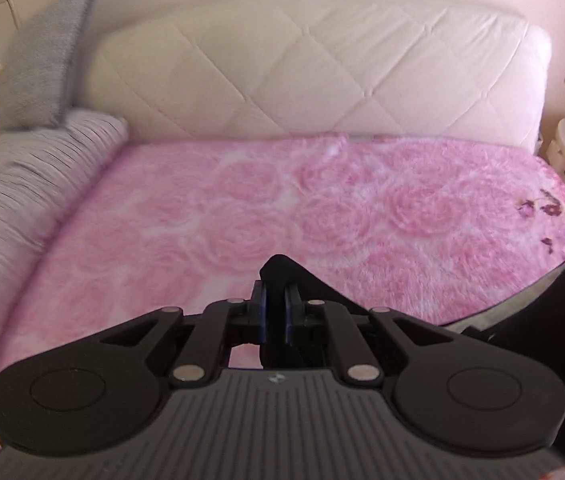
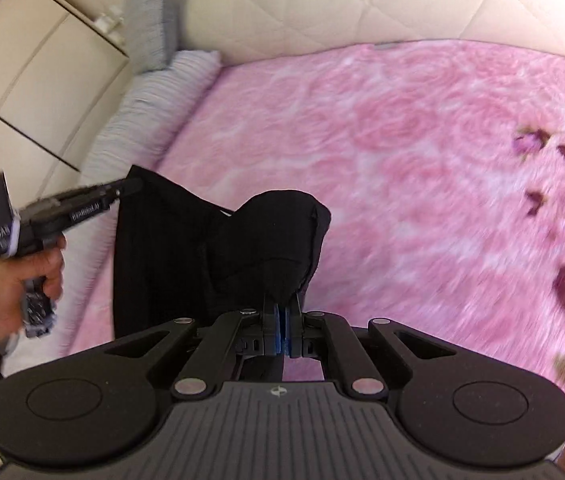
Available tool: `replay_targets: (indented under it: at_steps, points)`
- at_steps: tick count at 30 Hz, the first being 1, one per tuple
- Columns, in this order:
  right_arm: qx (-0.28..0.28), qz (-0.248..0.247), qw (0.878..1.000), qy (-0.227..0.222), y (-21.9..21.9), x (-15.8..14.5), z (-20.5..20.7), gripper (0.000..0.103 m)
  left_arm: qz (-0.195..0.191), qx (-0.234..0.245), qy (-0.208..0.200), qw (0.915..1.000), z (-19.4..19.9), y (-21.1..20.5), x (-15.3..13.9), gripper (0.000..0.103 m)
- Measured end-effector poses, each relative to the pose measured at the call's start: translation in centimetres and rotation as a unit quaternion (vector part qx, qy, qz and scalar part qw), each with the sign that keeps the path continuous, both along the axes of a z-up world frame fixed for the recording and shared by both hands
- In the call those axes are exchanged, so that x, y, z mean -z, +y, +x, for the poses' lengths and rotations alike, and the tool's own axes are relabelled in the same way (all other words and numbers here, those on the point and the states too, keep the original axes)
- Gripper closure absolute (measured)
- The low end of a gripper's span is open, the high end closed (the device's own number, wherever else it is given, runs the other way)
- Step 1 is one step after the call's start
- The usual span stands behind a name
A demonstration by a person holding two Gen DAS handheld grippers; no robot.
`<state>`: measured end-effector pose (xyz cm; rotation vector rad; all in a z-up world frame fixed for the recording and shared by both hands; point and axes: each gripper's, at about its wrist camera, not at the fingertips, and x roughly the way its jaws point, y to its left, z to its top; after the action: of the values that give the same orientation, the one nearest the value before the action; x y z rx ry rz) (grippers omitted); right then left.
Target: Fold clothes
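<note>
Right tongs (image 2: pixel 282 320) nearest the lens: jaws pinched narrow on a bunched fold of the black garment (image 2: pixel 266 240), which bulges up just past the fingertips. Left tongs (image 1: pixel 275 300) the same, jaws nearly closed with a nub of black cloth clamped between the blue pads.

From the right wrist view, the left tongs (image 2: pixel 122 190) sit off to the left, held in the person's left hand (image 2: pixel 14 288), gripping the garment's other top corner. So the cloth is strung between the two grips, top edge running left-right, the rest hanging down below them and out of sight behind the gripper body. Both hands equally engaged; neither is nearer.

Beyond: the pink rose-pattern bed cover (image 1: pixel 322 208) lies ahead of and below both tongs, bare of clothing. Looks like the garment is airborne, not yet laid down, though motion blur makes the gap to the bed hard to judge.

Further back: striped pillow (image 1: pixel 42 168), grey cushion (image 1: pixel 50 68), quilted headboard (image 1: pixel 322 68).

Next move likely needs a forward lay-down onto the cover, keeping the top edge taut.
</note>
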<state>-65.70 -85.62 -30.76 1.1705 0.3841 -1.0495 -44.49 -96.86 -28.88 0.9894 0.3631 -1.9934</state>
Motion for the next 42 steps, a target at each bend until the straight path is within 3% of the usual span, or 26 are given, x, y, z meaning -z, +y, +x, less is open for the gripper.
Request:
replay_targets:
  at_steps: [2, 4, 6, 8, 9, 12, 16, 19, 22, 25, 30, 32, 34, 36, 37, 38, 40, 41, 42]
  points:
    - [-0.007, 0.025, 1.000, 0.018, -0.6, 2.3, -0.9, 0.099, 0.030, -0.008, 0.004, 0.9995, -0.6, -1.2, 2.4, 0.095]
    - [-0.013, 0.049, 0.998, 0.038, -0.3, 3.8, -1.7, 0.096, 0.050, -0.020, 0.010, 0.9985, 1.2, -0.6, 2.6, 0.090]
    - [-0.014, 0.069, 0.996, 0.059, 0.0, 4.5, -1.8, 0.087, 0.065, -0.038, 0.019, 0.9970, 3.8, 0.8, 2.0, 0.075]
    - [-0.006, 0.063, 0.994, 0.089, 0.8, 4.0, -1.8, 0.060, 0.068, -0.072, 0.026, 0.9947, 7.5, 3.2, 0.5, 0.071]
    - [-0.003, 0.047, 0.993, 0.111, 1.2, 3.2, -1.6, 0.057, 0.067, -0.091, 0.026, 0.9932, 9.6, 4.6, -0.3, 0.071]
    - [-0.022, -0.015, 0.986, 0.162, 2.6, 0.1, -0.1, 0.057, 0.061, -0.157, 0.018, 0.9855, 16.6, 10.2, -2.4, 0.068]
    - [-0.106, -0.071, 0.980, 0.155, 4.9, -3.1, 4.2, 0.053, 0.065, -0.235, -0.016, 0.9696, 25.5, 20.7, -3.8, 0.061]
    - [-0.199, -0.081, 0.966, 0.145, 7.8, -3.6, 9.5, 0.052, 0.081, -0.269, -0.051, 0.9583, 30.5, 29.9, -3.3, 0.054]
    - [-0.275, -0.061, 0.951, 0.131, 11.6, -3.0, 14.9, 0.044, 0.106, -0.274, -0.072, 0.9530, 33.4, 39.3, -1.8, 0.045]
    - [-0.331, -0.027, 0.935, 0.126, 16.3, -1.7, 19.8, 0.040, 0.125, -0.254, -0.080, 0.9558, 34.6, 47.5, -0.1, 0.040]
    - [-0.396, 0.011, 0.907, 0.141, 24.2, 0.5, 26.5, 0.032, 0.129, -0.150, -0.052, 0.9789, 32.6, 57.0, 2.8, 0.027]
    - [-0.402, 0.027, 0.903, 0.147, 26.7, 1.6, 28.5, 0.030, 0.114, -0.114, -0.051, 0.9856, 31.2, 58.8, 4.4, 0.027]
    - [-0.385, 0.044, 0.908, 0.161, 28.2, 2.8, 29.8, 0.030, 0.107, -0.114, -0.051, 0.9864, 30.3, 58.9, 6.6, 0.030]
    - [-0.355, 0.048, 0.916, 0.180, 29.0, 3.5, 30.3, 0.030, 0.112, -0.130, -0.045, 0.9842, 30.2, 58.4, 8.4, 0.056]
    - [-0.340, 0.047, 0.920, 0.188, 29.2, 3.6, 30.1, 0.030, 0.115, -0.137, -0.039, 0.9831, 30.1, 58.1, 9.0, 0.062]
    - [-0.327, 0.043, 0.923, 0.196, 29.3, 3.6, 30.0, 0.030, 0.117, -0.134, -0.031, 0.9835, 30.2, 58.1, 9.1, 0.078]
    - [-0.314, 0.034, 0.925, 0.213, 29.3, 3.6, 29.4, 0.027, 0.121, -0.123, -0.014, 0.9849, 30.5, 58.2, 8.8, 0.088]
    - [-0.306, 0.030, 0.926, 0.220, 29.1, 3.5, 28.9, 0.026, 0.134, -0.123, 0.007, 0.9832, 31.3, 58.1, 8.2, 0.098]
    - [-0.295, 0.028, 0.929, 0.224, 28.6, 3.5, 28.4, 0.024, 0.151, -0.126, 0.031, 0.9799, 32.3, 58.0, 7.4, 0.101]
